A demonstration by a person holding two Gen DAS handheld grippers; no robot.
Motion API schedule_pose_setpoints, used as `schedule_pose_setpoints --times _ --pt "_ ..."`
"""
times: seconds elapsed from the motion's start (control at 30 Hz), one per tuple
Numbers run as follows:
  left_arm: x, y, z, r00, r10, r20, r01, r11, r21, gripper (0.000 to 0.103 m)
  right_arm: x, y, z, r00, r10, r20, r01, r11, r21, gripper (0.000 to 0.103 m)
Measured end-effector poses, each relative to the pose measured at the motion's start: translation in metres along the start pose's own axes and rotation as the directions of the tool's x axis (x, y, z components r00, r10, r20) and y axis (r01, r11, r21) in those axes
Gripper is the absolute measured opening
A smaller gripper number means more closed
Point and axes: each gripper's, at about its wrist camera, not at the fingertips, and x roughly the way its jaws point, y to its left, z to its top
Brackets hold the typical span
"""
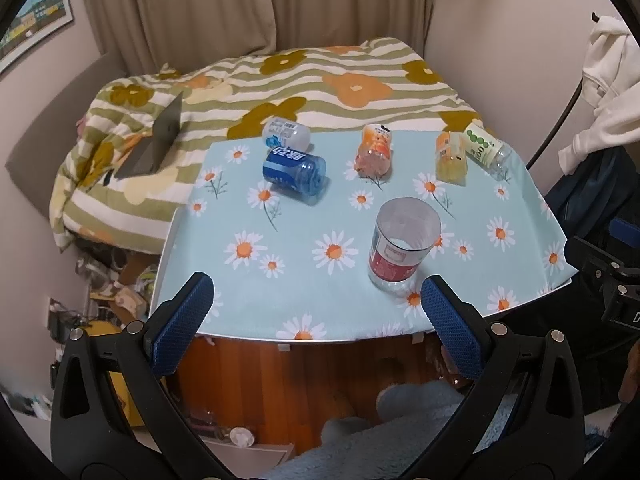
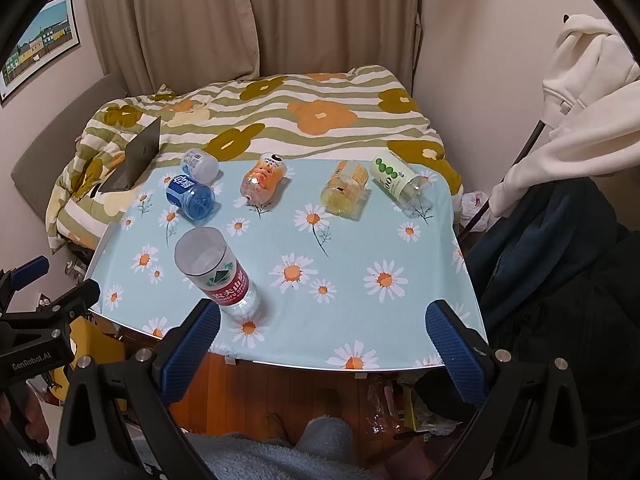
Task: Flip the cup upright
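A red-labelled clear cup (image 1: pixel 400 246) stands upright near the table's front edge, open end up; it also shows in the right wrist view (image 2: pixel 218 272). Several cups lie on their sides along the far edge: a blue one (image 1: pixel 294 174) (image 2: pixel 191 197), a white one (image 1: pixel 286 133) (image 2: pixel 199 166), an orange one (image 1: pixel 374 152) (image 2: pixel 262 184), a yellow one (image 1: pixel 451 156) (image 2: pixel 345 192) and a green-dotted one (image 1: pixel 486 149) (image 2: pixel 398 178). My left gripper (image 1: pixel 316 320) is open and empty in front of the table. My right gripper (image 2: pixel 326 338) is open and empty too.
The small table wears a light blue daisy cloth (image 1: pixel 280 280) (image 2: pixel 360 240). A bed with a striped flowered quilt (image 1: pixel 320 84) lies behind, with a laptop (image 1: pixel 160 140) on it. Clothes hang at the right (image 2: pixel 580 100). Wooden floor and clutter lie below.
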Motion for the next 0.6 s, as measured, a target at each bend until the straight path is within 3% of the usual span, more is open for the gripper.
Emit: schedule_pose_setpoints --times 0.6 --pt "-0.0005 0.0005 0.0014 1.0 0.001 0.002 -0.001 1.0 0.002 0.103 0.0003 -0.0003 -0.0003 1.0 0.001 0.002 -0.001 1.0 0.002 0.103"
